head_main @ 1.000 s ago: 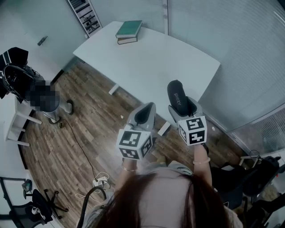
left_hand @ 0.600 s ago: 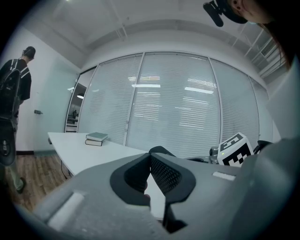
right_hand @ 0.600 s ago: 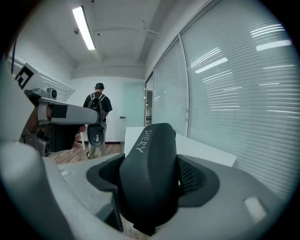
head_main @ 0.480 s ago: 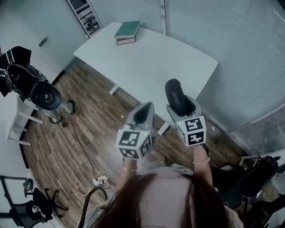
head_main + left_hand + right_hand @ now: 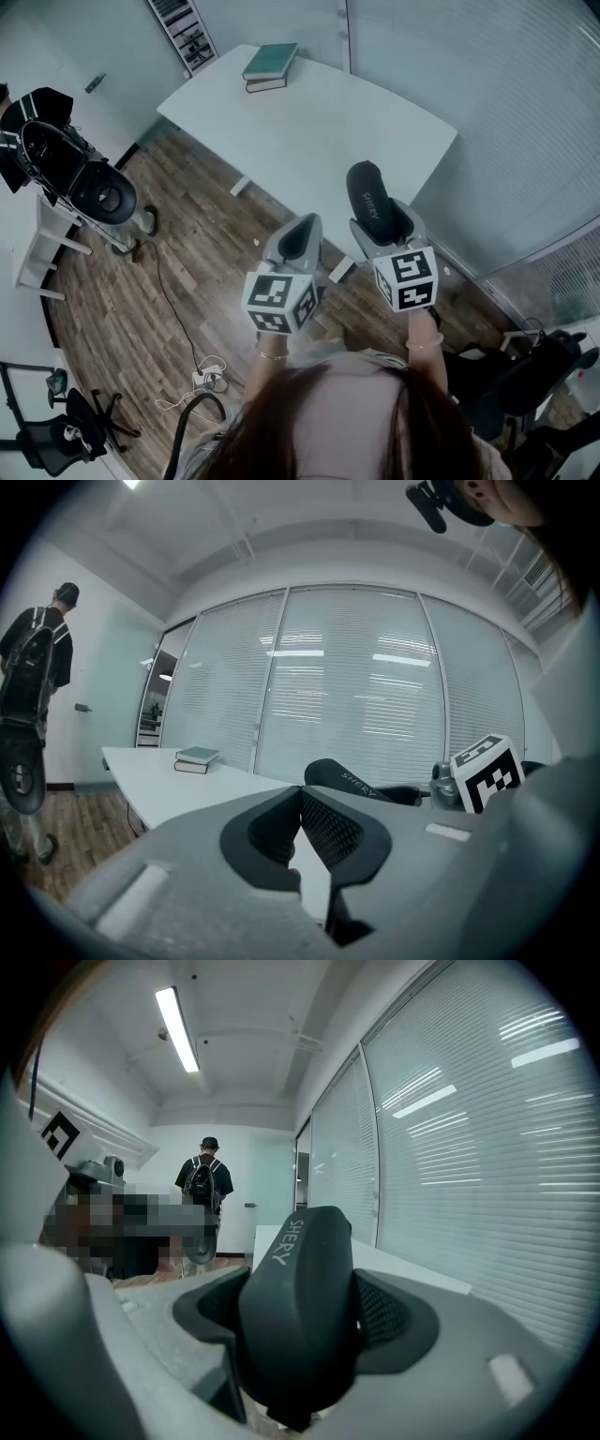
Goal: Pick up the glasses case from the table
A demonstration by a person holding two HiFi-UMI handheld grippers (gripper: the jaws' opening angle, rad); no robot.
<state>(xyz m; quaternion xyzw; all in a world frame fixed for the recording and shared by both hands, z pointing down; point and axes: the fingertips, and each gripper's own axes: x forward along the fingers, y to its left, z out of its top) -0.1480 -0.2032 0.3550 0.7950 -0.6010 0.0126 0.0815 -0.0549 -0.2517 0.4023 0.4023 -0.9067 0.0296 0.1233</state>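
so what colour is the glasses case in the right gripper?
Black glasses case, pale lettering; clearest in the right gripper view.

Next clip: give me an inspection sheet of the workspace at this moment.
Surface: white table, mostly bare.
Job's things: dark glasses case, clamped in the right gripper, apparently off the table.
Clutter: two stacked books at the table's far corner.
Grippers: right gripper shut on the glasses case; left gripper shut, nothing between its jaws.
Cables: cable across the wood floor to a power strip.
Surroundings: glass walls with blinds; person with backpack at left; office chair.
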